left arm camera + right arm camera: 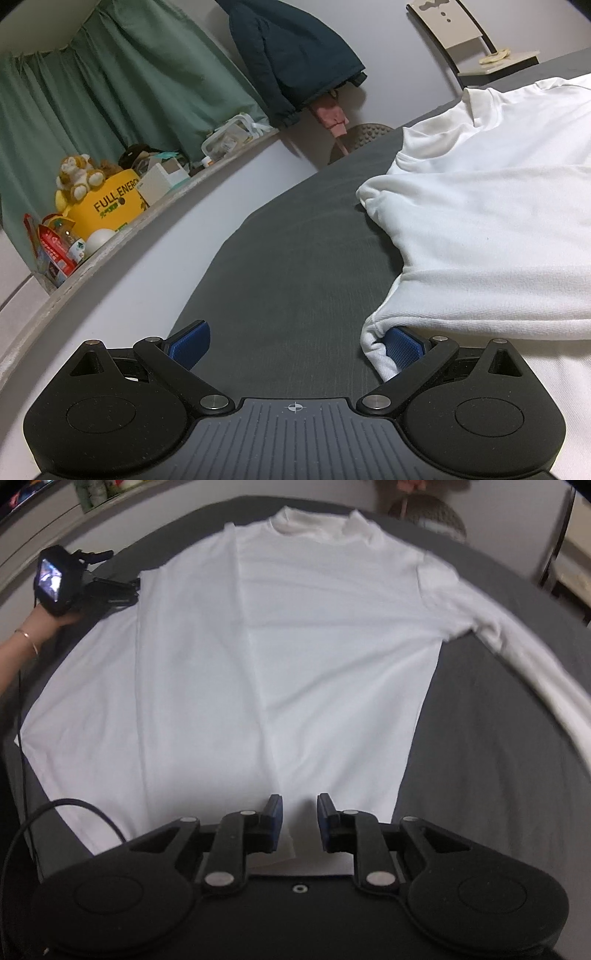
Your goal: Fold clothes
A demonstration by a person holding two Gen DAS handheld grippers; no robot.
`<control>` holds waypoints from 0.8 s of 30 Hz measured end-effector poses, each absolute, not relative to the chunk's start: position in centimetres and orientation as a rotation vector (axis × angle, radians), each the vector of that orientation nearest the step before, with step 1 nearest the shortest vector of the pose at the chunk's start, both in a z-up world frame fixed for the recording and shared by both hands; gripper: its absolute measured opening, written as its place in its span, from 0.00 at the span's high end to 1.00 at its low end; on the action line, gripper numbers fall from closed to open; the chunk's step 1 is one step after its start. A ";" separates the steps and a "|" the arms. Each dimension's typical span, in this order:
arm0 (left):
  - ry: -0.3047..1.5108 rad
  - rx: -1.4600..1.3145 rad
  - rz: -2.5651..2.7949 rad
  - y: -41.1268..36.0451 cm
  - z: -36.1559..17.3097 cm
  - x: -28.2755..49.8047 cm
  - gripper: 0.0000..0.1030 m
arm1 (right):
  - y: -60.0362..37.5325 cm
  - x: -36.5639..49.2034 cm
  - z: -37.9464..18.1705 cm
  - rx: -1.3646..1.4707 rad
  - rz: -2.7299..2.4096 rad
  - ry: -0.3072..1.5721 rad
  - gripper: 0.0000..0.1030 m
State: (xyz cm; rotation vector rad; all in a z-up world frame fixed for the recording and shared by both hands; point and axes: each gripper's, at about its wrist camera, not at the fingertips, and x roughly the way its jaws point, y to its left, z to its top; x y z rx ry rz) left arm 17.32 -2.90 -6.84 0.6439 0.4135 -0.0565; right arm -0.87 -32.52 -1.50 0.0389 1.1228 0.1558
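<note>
Here, white long-sleeved top (280,657) spread flat on dark grey bed cover (498,768), collar at far side, one sleeve extended to the right. Right gripper (300,821) above near hem, jaws parted, nothing clamped. Left gripper (295,347) at left sleeve edge, jaws wide apart, one blue pad (404,347) touching fabric, no grip. Cluttered ledge (122,236) beyond.

White shirt (280,657) sleeve runs off the right edge, blurred; its fabric covers part of the left gripper (295,345) right fingertip
</note>
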 end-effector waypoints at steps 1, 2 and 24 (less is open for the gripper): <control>0.415 0.642 -0.056 -2.9 -6.8 17.3 0.03 | -32.5 -0.8 -2.0 0.054 0.174 1.138 0.80; 0.416 0.640 -0.056 -2.9 -6.8 17.3 0.03 | -32.4 -0.8 -2.4 0.064 0.195 1.155 0.80; 0.431 0.616 -0.053 -2.7 -6.8 17.4 0.03 | -28.1 14.9 4.5 0.194 0.259 0.923 0.60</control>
